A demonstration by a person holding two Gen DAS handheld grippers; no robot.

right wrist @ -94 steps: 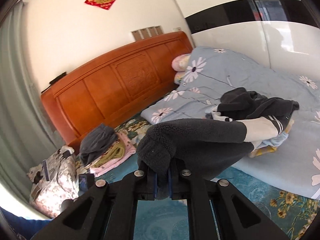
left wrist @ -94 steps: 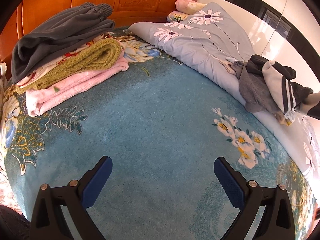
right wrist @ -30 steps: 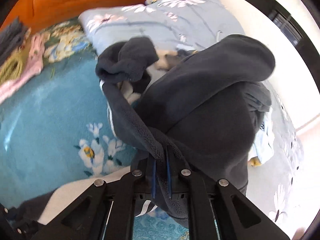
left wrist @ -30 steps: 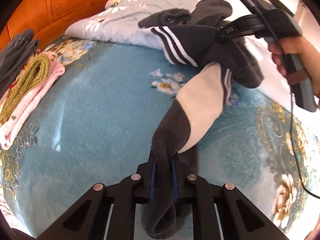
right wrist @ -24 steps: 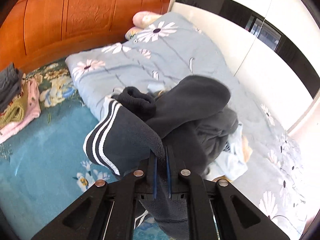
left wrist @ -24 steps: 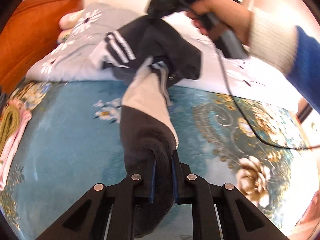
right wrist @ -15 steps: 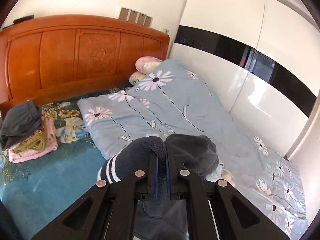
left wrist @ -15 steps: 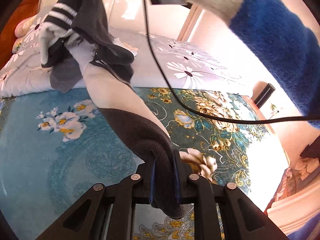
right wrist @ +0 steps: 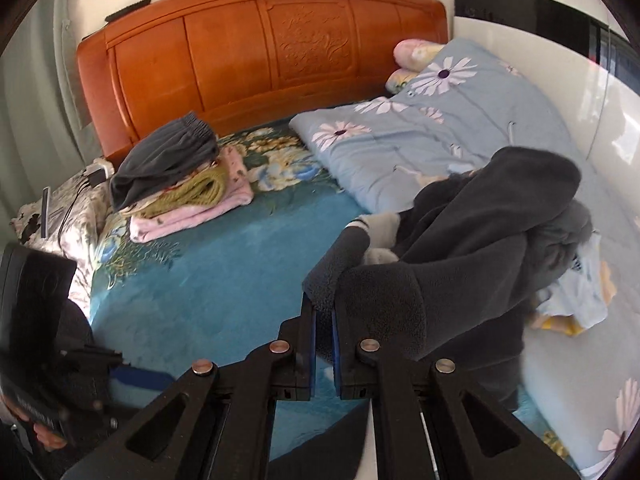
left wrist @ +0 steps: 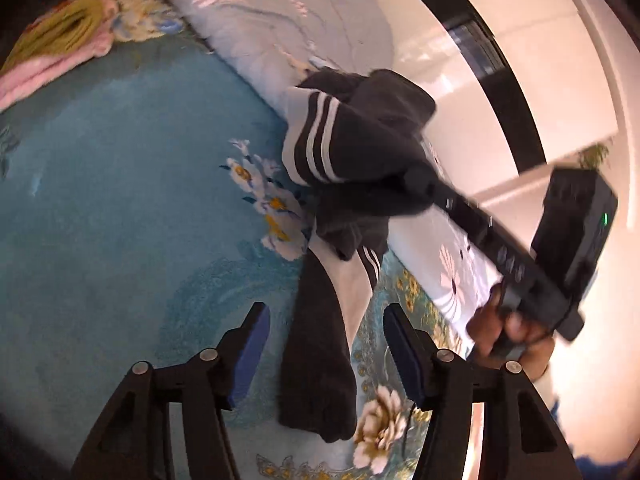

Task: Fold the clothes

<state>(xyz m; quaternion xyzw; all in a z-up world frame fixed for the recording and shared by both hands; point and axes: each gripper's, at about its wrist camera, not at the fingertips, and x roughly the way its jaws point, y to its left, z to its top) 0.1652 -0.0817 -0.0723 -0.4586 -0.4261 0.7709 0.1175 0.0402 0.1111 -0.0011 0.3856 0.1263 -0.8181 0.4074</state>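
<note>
Left gripper (left wrist: 326, 356) just released sleeve (left wrist: 320, 360), lying lengthwise toward it.

The left claw (left wrist: 326, 354) has just opened and let go of the dark fleece sleeve (left wrist: 320, 364), which now lies loose on the teal bedspread (left wrist: 120, 200).

The dark fleece garment (right wrist: 472, 240) covers the pale clothes (right wrist: 580, 292) behind it and runs off the near edge. The folded pile (left wrist: 60, 40) at far left is blurred and cut off. Motion smears the right gripper (left wrist: 424, 184), its tips buried in fleece.
</note>
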